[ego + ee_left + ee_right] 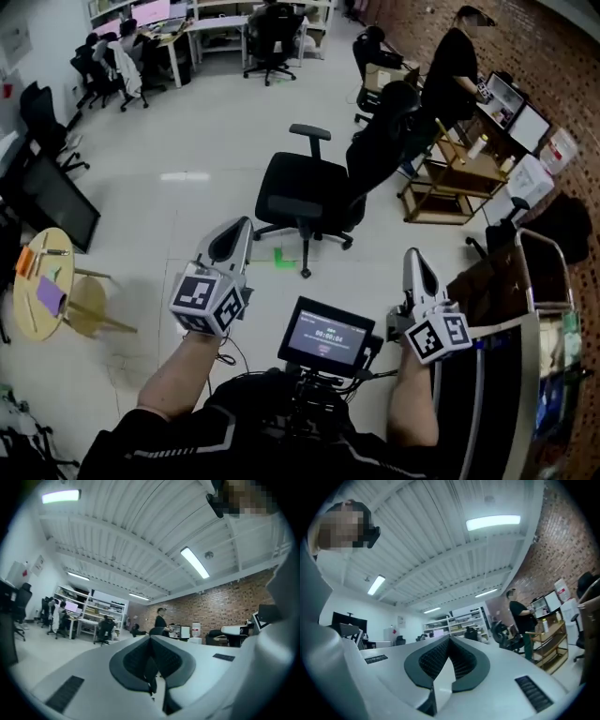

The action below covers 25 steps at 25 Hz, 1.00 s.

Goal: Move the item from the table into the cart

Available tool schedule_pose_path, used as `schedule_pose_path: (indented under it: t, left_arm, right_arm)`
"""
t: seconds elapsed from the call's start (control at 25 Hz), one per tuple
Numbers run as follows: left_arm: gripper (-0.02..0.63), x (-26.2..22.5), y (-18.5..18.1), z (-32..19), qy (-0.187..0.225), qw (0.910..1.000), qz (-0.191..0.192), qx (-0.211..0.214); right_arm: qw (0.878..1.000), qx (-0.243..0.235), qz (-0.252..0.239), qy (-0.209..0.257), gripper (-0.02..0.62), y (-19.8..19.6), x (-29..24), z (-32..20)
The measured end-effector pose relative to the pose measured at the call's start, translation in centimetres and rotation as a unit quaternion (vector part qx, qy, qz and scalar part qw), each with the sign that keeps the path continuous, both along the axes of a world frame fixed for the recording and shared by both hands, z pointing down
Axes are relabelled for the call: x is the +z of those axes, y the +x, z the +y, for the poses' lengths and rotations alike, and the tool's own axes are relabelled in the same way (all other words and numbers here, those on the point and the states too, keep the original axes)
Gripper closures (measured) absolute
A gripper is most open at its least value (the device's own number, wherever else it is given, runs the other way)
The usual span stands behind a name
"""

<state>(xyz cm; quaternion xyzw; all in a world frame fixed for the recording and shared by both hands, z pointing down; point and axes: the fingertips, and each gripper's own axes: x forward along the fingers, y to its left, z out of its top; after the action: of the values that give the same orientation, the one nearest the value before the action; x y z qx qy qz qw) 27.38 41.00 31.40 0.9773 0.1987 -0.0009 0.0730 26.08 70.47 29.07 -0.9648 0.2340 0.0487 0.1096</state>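
Note:
In the head view both grippers are held out level over the office floor, away from any table. My left gripper (240, 231) is shut with nothing between its dark pads (140, 660), and it faces the far shelves. My right gripper (413, 260) is also shut and empty, its pads (461, 660) closed together. The cart (528, 281), a metal-framed one with goods inside, stands close on my right. A small round yellow table (36, 298) with a purple sheet (50, 294) and small orange things sits at the left edge. No item is held.
A black office chair (300, 199) stands straight ahead, a second chair draped with a dark jacket (382, 141) behind it. A person (452, 75) stands at desks along the brick wall by a wooden trolley (448, 183). A dark screen (56, 199) leans at the left.

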Motion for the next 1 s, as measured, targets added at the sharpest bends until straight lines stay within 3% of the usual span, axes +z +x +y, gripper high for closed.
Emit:
schedule_pose_path:
  t: [0.08, 0.2, 0.4, 0.52, 0.68, 0.72, 0.8, 0.88, 0.92, 1.0]
  left_arm:
    - [0.598, 0.3, 1.2, -5.8, 0.002, 0.9978, -0.006, -0.066]
    - [0.598, 0.2, 1.1, -14.9, -0.001, 0.9856, -0.013, -0.168]
    - [0.598, 0.8, -3.2, -31.1, -0.007, 0.9447, -0.025, -0.327]
    - [0.598, 1.5, -9.2, -42.0, -0.005, 0.9138, -0.021, -0.406]
    - [0.598, 3.3, -19.4, -55.3, -0.008, 0.8715, -0.026, -0.490]
    - [0.598, 3.7, -21.6, -58.4, -0.009, 0.8611, -0.027, -0.508]
    - [0.598, 4.4, -25.5, -64.5, -0.006, 0.8397, -0.032, -0.542]
    - [0.597, 5.7, -29.0, -71.2, -0.007, 0.8111, -0.044, -0.583]
    - [0.588, 6.6, -30.8, -74.7, -0.010, 0.7924, -0.053, -0.608]
    - [0.551, 8.2, -34.0, -80.7, -0.021, 0.7542, -0.066, -0.653]
  right_arm:
    - [0.998, -0.062, -0.001, -0.011, 0.591, 4.3, 0.0, -5.8]
    - [0.986, -0.163, -0.007, -0.021, 0.591, 9.6, 0.0, -15.3]
    - [0.953, -0.302, -0.022, -0.012, 0.591, 14.2, 0.8, -34.0]
    - [0.922, -0.386, -0.027, -0.028, 0.591, 12.2, 2.3, -48.1]
    - [0.877, -0.478, -0.036, -0.034, 0.591, 6.3, 3.7, -66.0]
    - [0.864, -0.500, -0.040, -0.037, 0.530, 4.6, 4.0, -70.2]
    - [0.839, -0.540, -0.042, -0.052, 0.517, 1.8, 5.0, -78.6]
    - [0.812, -0.578, -0.050, -0.065, 0.517, -0.5, 6.5, -87.8]
    - [0.795, -0.600, -0.055, -0.074, 0.517, -1.7, 7.5, -92.7]
    - [0.759, -0.642, -0.057, -0.090, 0.441, -3.8, 9.1, -101.4]
